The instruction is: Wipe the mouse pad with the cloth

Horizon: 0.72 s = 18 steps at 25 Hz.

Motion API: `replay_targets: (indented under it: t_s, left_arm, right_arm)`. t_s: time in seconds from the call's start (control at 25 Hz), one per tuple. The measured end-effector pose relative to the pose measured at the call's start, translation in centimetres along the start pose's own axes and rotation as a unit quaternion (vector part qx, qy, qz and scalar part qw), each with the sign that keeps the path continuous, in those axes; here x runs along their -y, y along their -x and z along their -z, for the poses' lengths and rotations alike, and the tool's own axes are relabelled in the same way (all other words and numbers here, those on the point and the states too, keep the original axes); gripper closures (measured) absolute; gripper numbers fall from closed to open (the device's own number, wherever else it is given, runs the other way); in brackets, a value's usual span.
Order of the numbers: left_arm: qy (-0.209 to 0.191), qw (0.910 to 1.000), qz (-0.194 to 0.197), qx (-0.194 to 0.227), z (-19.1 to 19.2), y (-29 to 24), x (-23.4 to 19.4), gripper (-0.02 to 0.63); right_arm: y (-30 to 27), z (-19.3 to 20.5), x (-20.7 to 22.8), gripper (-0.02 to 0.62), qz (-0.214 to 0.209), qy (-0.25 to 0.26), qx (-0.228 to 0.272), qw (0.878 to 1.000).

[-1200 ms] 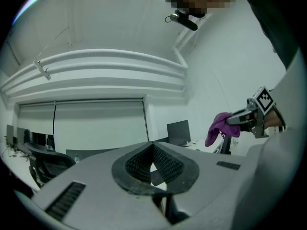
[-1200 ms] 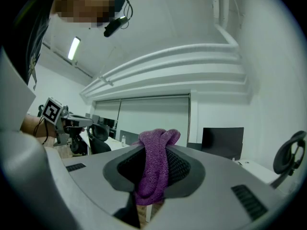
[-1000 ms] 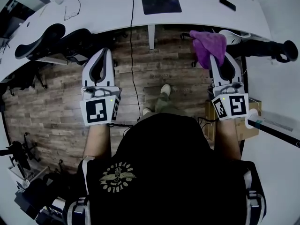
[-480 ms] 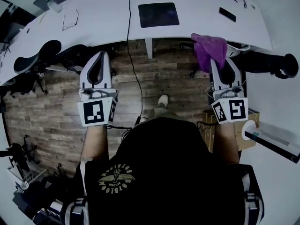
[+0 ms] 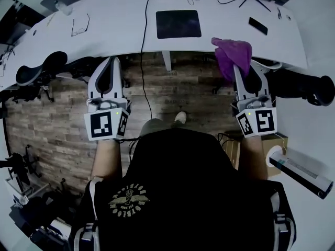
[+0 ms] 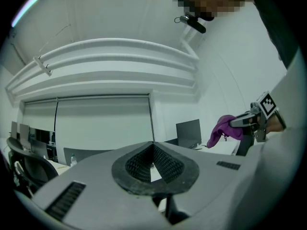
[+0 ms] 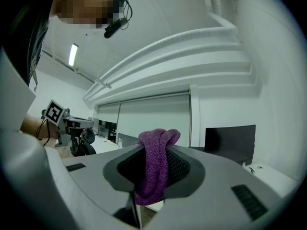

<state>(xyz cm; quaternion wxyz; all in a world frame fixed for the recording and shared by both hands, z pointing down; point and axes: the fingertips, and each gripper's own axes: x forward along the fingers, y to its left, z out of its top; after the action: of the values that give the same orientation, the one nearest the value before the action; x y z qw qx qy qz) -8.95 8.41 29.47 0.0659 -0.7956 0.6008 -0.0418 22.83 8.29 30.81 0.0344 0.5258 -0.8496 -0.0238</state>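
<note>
A dark mouse pad (image 5: 178,24) lies on the white desk (image 5: 120,25), ahead of both grippers. My right gripper (image 5: 240,66) is shut on a purple cloth (image 5: 233,53), which bunches up over its tips at the desk's near edge, right of the pad. In the right gripper view the cloth (image 7: 156,169) is pinched between the pads and hangs below them. My left gripper (image 5: 109,63) is held over the wood floor short of the desk edge, shut with nothing in it (image 6: 153,153). From the left gripper view the cloth (image 6: 224,130) shows at the right.
On the desk lie glasses (image 5: 79,25), a black phone (image 5: 257,26) and a cable (image 5: 144,41) that drops off the edge to the floor. Black office chairs (image 5: 41,69) (image 5: 306,86) stand at both sides. A white box (image 5: 306,172) sits at the lower right.
The desk and mouse pad have slid lower in the head view, closer to the grippers. Both grippers keep their pose; the cloth stays held in the right one.
</note>
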Motion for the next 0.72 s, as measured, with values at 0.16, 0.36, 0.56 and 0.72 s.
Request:
replay_targets:
  t_s: [0.16, 0.36, 0.56, 0.72]
  left_arm:
    - [-0.003, 0.9998, -0.016, -0.008, 0.6, -0.3, -1.2, 0.604]
    - [-0.011, 0.9993, -0.03, -0.018, 1.6, -1.1, -3.7, 0.604]
    - [-0.01, 0.9994, -0.023, -0.022, 2.6, -3.6, -6.2, 0.604]
    - [-0.022, 0.9996, -0.014, -0.014, 2.1, -6.1, -8.1, 0.604]
  right_arm:
    - [-2.0, 0.2, 0.1, 0.497, -0.014, -0.001, -0.004, 1.0]
    - [-5.2, 0.7, -0.4, 0.497, -0.023, -0.003, -0.012, 1.0]
    - [-8.6, 0.4, -0.9, 0.497, -0.011, -0.006, -0.007, 1.0]
    - [-11.5, 0.0, -1.5, 0.497, -0.008, -0.009, -0.005, 1.0]
